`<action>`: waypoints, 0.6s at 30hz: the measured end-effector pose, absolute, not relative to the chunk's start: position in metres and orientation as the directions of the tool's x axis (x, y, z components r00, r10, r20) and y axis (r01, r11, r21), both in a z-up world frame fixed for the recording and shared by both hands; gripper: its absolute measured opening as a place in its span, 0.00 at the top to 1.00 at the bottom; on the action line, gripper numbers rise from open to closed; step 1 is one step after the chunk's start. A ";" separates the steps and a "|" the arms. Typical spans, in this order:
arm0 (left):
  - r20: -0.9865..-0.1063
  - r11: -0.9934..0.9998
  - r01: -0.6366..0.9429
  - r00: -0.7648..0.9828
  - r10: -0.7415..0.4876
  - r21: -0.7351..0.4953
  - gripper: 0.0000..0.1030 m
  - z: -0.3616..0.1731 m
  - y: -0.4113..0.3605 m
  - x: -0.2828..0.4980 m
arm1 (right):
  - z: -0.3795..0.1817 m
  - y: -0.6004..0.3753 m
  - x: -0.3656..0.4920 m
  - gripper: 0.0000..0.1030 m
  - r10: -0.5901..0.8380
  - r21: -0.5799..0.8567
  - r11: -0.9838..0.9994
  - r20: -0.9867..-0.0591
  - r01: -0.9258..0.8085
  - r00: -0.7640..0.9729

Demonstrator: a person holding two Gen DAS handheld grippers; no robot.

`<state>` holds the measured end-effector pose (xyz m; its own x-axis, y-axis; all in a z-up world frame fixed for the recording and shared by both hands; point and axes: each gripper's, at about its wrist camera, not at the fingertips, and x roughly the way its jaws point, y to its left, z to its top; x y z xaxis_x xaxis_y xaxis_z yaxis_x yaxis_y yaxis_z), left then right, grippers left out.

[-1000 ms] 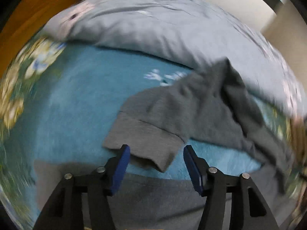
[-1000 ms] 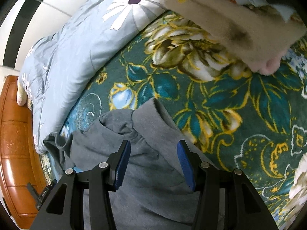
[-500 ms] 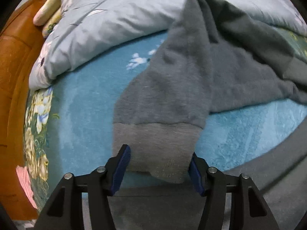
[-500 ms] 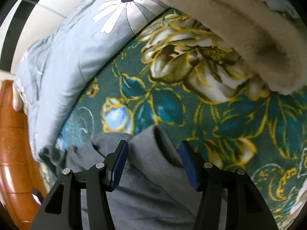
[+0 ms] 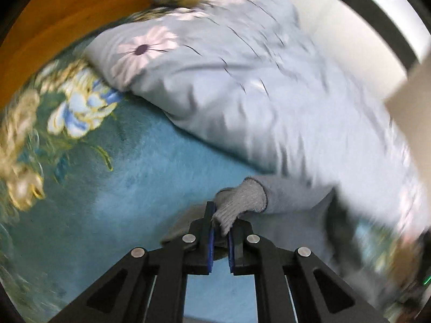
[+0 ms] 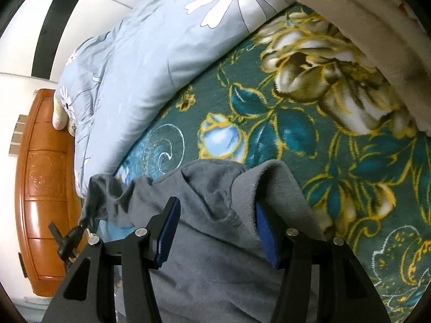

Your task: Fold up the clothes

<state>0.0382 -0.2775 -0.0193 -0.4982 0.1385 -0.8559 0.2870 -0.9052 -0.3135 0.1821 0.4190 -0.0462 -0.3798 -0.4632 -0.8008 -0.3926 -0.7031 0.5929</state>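
Left gripper (image 5: 221,235): fingers just closed, pinching the ribbed cuff (image 5: 238,202) | right gripper (image 6: 215,228): fingers spread over the grey sweater (image 6: 204,242), nothing gripped | sweater rumpled on the bed (image 6: 309,140), near side | soft, limp, light; best held by cuffs or hem.

A bed is being covered by a teal floral blanket (image 6: 309,145). A pale blue flowered duvet (image 6: 140,62) is being borne along its far side, a grey garment (image 6: 215,242) is lying across the blanket, and a cream fleece (image 6: 382,35) is resting at one corner.
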 end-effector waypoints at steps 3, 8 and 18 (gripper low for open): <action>-0.839 -0.886 0.299 -0.521 0.158 -0.353 0.93 -0.014 -0.281 0.036 | -0.058 0.431 0.179 0.45 -0.471 0.620 -0.650 -0.783 -0.440 -0.407; -0.861 -0.911 0.285 -0.491 0.130 -0.299 0.93 -0.014 -0.277 0.039 | -0.081 0.440 0.173 0.70 -0.488 0.633 -0.579 -0.774 -0.514 -0.403; -0.843 -0.904 0.326 -0.534 0.064 -0.275 0.93 0.043 -0.311 0.057 | 0.000 0.429 0.183 0.91 -0.214 0.535 -0.738 -0.764 -0.412 -0.609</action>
